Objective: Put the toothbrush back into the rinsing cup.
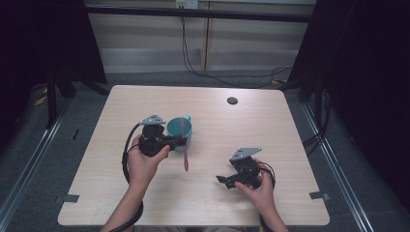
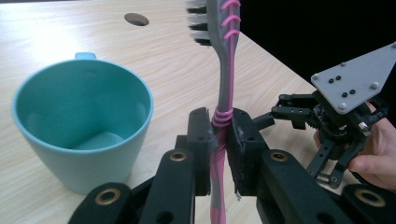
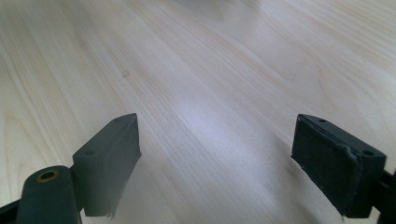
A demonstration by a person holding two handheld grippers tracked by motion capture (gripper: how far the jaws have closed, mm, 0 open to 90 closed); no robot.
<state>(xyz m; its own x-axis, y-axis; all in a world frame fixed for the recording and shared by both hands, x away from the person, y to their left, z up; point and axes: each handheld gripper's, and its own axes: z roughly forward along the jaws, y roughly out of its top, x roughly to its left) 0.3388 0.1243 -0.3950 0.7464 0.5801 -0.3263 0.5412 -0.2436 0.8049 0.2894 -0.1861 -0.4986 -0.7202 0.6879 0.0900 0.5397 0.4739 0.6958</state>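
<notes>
A pink and grey toothbrush (image 1: 184,145) is clamped at mid-handle by my left gripper (image 1: 183,141), which is shut on it. In the left gripper view the toothbrush (image 2: 227,60) stands between the pads, bristle head at the far end. A teal cup (image 1: 176,128) stands on the table just behind the brush; in the left gripper view the cup (image 2: 84,121) is empty and sits left of the jaws. My right gripper (image 1: 221,181) hovers low over the table near the front right, jaws wide open with nothing between them (image 3: 215,158). Its grey plate (image 2: 355,77) shows to the right.
The light wooden table (image 1: 251,130) has a dark round hole (image 1: 232,100) near its far edge. Cables hang on the wall behind, and dark frame posts stand at both back corners.
</notes>
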